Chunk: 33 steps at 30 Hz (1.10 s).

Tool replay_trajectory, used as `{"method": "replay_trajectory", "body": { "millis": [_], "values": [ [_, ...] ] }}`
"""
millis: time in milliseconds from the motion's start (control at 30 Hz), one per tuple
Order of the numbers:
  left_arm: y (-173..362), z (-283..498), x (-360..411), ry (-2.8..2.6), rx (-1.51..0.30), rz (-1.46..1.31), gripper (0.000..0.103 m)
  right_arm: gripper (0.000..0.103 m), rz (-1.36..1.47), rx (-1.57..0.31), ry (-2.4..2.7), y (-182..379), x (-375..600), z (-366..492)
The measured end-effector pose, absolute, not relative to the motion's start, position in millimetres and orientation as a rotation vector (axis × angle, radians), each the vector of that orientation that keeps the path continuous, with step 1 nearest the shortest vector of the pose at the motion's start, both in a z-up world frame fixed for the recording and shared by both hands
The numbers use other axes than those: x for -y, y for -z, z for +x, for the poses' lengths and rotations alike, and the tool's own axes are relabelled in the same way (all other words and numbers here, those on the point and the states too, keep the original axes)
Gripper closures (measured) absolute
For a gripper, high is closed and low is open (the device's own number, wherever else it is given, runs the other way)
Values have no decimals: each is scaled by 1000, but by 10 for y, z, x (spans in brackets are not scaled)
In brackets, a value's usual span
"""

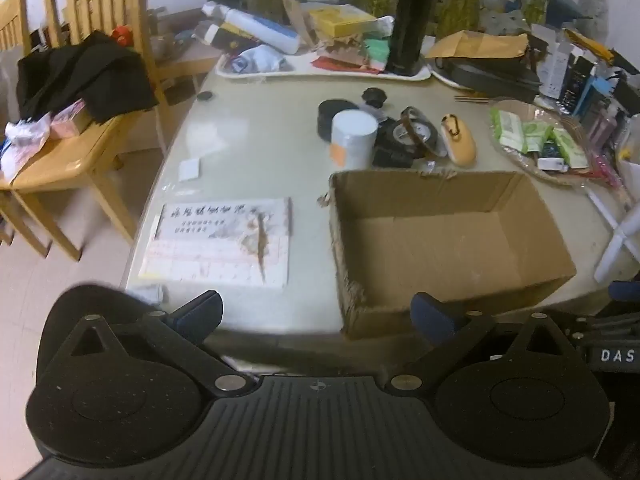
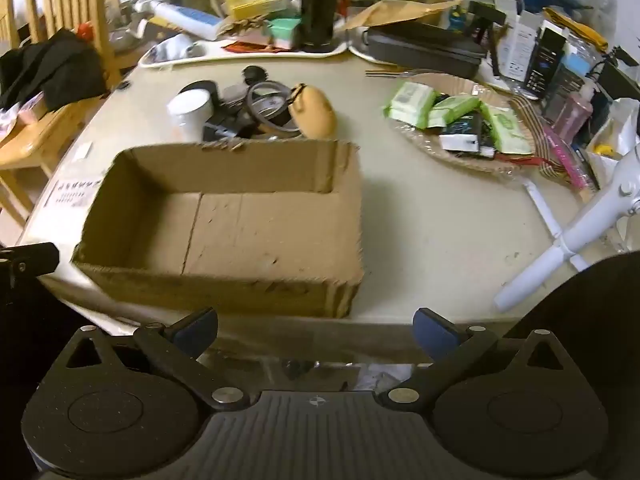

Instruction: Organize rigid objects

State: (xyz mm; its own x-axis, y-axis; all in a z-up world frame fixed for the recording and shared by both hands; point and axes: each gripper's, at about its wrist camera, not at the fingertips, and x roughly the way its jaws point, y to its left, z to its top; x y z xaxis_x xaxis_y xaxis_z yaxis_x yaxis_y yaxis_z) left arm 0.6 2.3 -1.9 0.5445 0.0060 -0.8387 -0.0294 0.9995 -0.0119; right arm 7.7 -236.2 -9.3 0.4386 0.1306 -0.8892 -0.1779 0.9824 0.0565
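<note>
Nearest, the left gripper [image 1: 316,314] and right gripper [image 2: 315,330] hang at the table's near edge, fingers spread wide and holding nothing. The box [image 2: 224,236] sits empty just beyond, open-topped to receive the jar [image 1: 354,136], tape [image 1: 412,134] and case [image 1: 458,140] clustered behind its far wall.

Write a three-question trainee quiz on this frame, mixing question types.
1. True or false: the open brown cardboard box already holds objects.
2. Which object stands nearest the box's far wall? A) white cylindrical container B) tall black flask C) green wipe packets
3. Fill in: both the left tool and right tool are ____ and hold nothing.

Key:
1. False; only its bare floor shows.
2. A; it sits just behind the box, beside the black tape roll and the tan oval case.
3. Open.
</note>
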Motion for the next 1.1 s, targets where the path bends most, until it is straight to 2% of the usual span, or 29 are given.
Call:
{"method": "replay_trajectory", "body": {
  "millis": [300,433,1100],
  "values": [
    [182,-384,21,-45,-952,30,1,0,-74,-1069,-161,97,2100,-219],
    [176,-470,48,-43,-929,42,1,0,-64,-1107,-249,182,2317,-251],
    [103,-510,29,-25,-886,-23,1,0,-81,-1074,-243,94,2196,-418]
  ]
}}
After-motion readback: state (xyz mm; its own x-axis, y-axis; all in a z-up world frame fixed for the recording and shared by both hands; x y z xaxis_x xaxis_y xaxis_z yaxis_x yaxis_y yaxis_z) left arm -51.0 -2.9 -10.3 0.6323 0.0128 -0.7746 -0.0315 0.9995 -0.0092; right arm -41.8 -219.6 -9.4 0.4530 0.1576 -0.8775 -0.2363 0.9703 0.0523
